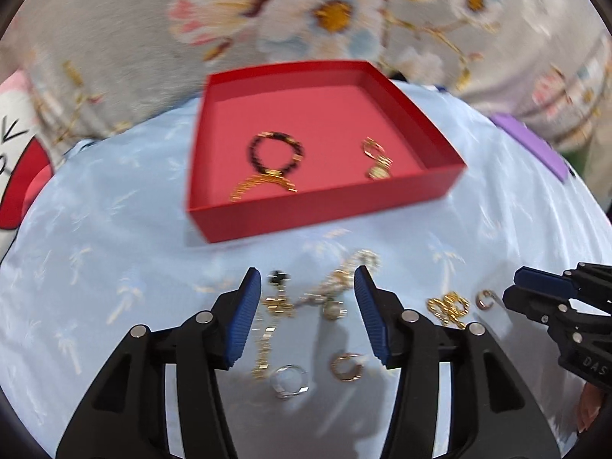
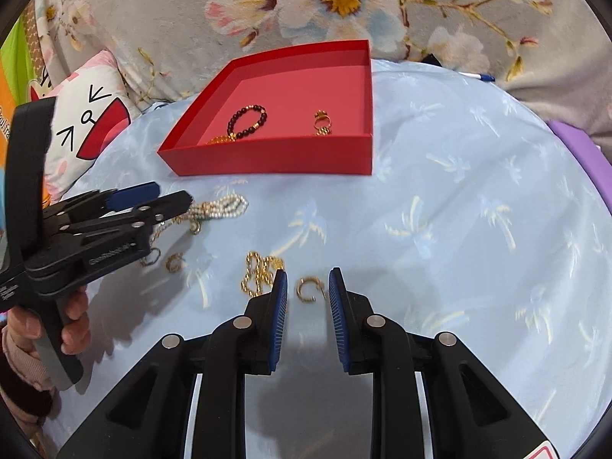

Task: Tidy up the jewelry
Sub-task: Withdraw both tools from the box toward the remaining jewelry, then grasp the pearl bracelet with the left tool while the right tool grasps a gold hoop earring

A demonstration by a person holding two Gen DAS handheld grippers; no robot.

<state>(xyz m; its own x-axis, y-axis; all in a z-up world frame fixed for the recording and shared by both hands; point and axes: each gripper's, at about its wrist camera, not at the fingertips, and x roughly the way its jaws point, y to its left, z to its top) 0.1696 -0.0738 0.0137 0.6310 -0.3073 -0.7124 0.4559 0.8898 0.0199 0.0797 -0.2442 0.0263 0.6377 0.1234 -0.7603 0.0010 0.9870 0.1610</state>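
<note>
Two grippers over loose jewelry on a pale blue palm-print cloth (image 2: 440,191), seen near to far.

Nearest, the right gripper (image 2: 308,287) points steeply down, its jaws narrowly parted around a small gold hoop earring (image 2: 306,289) lying flat on the cloth; the pads do not touch it, and nothing is held. Risk: the thin hoop may slide or flip out when the jaws close, and the left pad stands just beside a gold chain (image 2: 260,273), which could be snagged with it.

To the left, the left gripper (image 1: 308,298), gripped by a hand (image 2: 72,317), also tilts down, about half open and empty, over a tangle of gold links and a pearl strand (image 1: 344,279), with a silver ring (image 1: 289,380) and a second hoop (image 1: 346,367) nearer. Risk: closing here may lift several entangled pieces at once.

Farther, the red tray (image 2: 267,157) already holds a dark bead bracelet (image 2: 248,121) and 1 gold piece (image 2: 322,123).
</note>
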